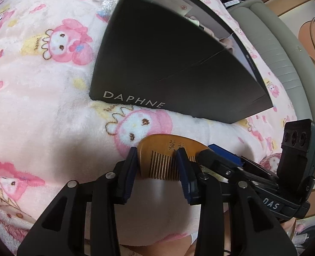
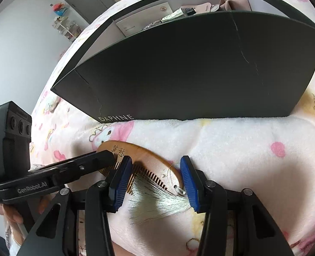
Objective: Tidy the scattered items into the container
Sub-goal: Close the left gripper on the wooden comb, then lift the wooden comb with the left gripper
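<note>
Both claws straddle the wooden comb (image 2: 140, 160) lying on the pink blanket (image 1: 40, 106) just near of the black box (image 2: 189, 68): the left gripper (image 1: 159, 160) and the right gripper (image 2: 155, 177) each stand spread, pads off the wood. If both close at once they may fight over it. The pale tassel (image 2: 157, 202) could also snag a pad and drag the comb askew.

The comb (image 2: 144, 160) was polished wood, smooth and honey-coloured, with a silky pale-green thread tassel (image 2: 157, 200) tied to it. The shoe box (image 2: 189, 72) was matt black cardboard, scuffed along a crease, its inside a paler card. The blanket (image 1: 40, 89) under them was soft, fluffy fleece. Each gripper was matt black plastic with ribbed blue rubbery pads (image 2: 119, 183) and dull metal pins.
</note>
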`<state>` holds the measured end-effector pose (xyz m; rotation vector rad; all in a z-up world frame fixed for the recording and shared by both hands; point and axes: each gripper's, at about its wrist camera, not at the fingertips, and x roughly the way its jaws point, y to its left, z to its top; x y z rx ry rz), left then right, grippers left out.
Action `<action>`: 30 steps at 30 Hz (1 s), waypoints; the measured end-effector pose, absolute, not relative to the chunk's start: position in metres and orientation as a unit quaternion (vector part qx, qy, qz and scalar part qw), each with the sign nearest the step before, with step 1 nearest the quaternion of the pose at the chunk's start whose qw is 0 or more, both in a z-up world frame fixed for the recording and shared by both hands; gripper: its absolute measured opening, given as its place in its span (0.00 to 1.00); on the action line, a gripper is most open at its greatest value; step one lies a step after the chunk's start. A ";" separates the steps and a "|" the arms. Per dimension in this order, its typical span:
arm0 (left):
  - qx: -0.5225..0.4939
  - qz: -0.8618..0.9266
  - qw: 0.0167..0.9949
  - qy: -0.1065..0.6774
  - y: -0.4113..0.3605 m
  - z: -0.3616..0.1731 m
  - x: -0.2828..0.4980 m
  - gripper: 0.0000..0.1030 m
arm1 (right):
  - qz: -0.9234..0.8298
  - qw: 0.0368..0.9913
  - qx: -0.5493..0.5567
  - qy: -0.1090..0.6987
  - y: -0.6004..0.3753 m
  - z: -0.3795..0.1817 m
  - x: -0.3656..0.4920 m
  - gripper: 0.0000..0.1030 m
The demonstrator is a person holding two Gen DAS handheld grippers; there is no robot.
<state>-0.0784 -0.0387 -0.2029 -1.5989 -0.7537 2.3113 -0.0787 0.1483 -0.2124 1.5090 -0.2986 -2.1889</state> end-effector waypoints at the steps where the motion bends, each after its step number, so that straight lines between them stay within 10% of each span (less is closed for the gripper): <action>1: -0.544 0.790 0.116 -0.259 -0.039 -0.202 -0.078 0.35 | -0.798 0.231 0.548 -0.104 0.148 -0.212 -0.078 0.41; 21: -0.425 0.868 0.159 -0.203 -0.021 -0.049 -0.102 0.29 | -0.847 0.288 0.434 -0.108 0.160 -0.076 -0.101 0.33; 30: -0.465 0.849 0.153 -0.200 -0.022 -0.087 -0.097 0.29 | -0.810 0.264 0.506 -0.133 0.181 -0.121 -0.103 0.33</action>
